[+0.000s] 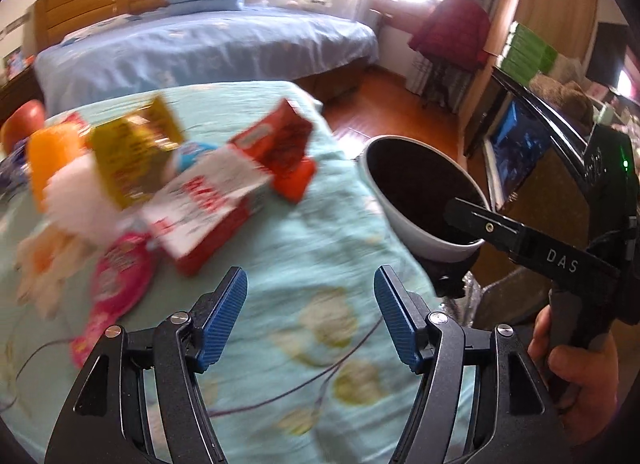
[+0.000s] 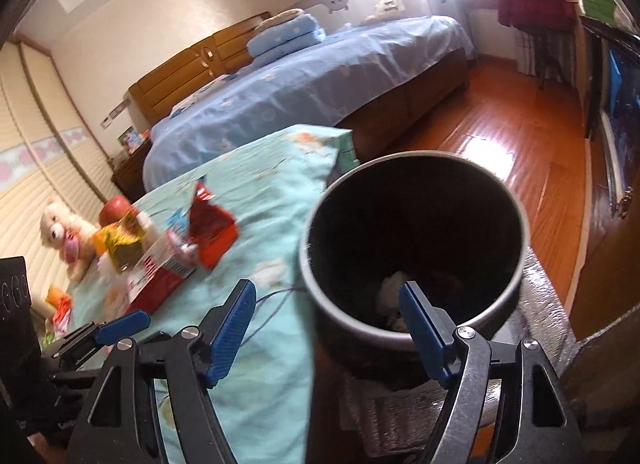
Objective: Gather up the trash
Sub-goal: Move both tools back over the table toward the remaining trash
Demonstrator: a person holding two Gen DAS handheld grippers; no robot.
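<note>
Two tools are in view, and both have their blue pads spread apart with nothing between them. The left tool [image 1: 310,316] hangs over the surface [image 1: 320,264], which is covered with a light green flowered cloth. The right tool [image 2: 326,324] is at the near rim of the trash bin [image 2: 516,276], a dark round bin standing just beside the edge of the surface; some pale crumpled trash [image 2: 394,288] lies at its bottom. A little farther on the cloth, a blurred pile of trash remains: a red and white box [image 1: 204,216], a red carton [image 1: 284,148], a yellow packet [image 1: 132,156] and a pink wrapper [image 1: 116,284]. Behind the pile sits a plush bear [image 2: 60,236]. Farthest away stands a bed [image 1: 208,44] with blue sheets.
</note>
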